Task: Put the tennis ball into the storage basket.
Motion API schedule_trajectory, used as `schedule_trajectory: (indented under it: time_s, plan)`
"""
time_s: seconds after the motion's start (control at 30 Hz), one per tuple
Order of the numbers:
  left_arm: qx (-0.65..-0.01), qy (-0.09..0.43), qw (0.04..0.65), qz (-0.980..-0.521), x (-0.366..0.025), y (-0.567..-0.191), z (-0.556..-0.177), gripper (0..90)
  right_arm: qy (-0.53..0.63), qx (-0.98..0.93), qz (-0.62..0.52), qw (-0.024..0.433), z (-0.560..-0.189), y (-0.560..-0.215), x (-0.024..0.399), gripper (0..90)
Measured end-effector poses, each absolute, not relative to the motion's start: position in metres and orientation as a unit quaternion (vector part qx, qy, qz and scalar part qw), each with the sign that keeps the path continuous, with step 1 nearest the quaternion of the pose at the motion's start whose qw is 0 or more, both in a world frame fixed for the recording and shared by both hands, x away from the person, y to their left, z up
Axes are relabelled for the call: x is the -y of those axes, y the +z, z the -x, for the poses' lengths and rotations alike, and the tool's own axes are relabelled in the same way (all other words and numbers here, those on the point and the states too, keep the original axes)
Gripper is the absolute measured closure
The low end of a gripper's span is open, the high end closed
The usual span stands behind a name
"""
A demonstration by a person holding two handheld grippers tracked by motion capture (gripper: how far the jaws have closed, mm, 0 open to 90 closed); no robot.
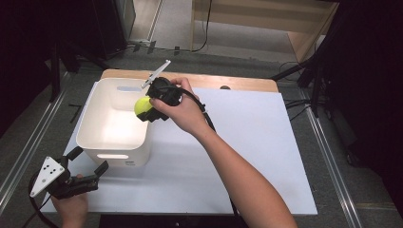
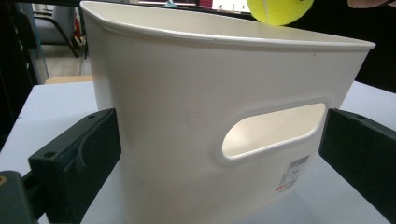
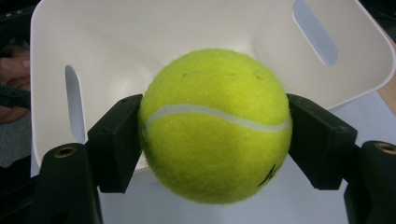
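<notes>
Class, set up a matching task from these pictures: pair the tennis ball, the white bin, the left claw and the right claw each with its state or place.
Things:
1. tennis ball
2. white bin
3. left claw
4. right claw

States or places:
A. open, jaws either side of the bin's near corner
B. standing on the white sheet, with handle slots
C. shut on the ball, above the bin's rim
D. yellow-green, clamped between two black jaws

Pairs: 1-D, 2-B, 3-A, 4-C
</notes>
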State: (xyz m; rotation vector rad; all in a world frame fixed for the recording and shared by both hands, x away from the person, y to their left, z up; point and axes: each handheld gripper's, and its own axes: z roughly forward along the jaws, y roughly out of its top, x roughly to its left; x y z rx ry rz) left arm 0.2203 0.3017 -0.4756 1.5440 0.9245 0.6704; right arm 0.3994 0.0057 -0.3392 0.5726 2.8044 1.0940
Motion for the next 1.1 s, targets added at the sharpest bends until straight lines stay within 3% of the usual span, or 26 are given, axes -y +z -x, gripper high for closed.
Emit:
schedule_trajectory:
  time_s: [1.1]
  plan:
    - [-0.394, 0.286, 0.572, -0.659, -0.302, -0.475, -0.220, 0.0, 0.344, -0.927, -0.150, 0.015, -0.390, -0.368, -0.036, 23.5]
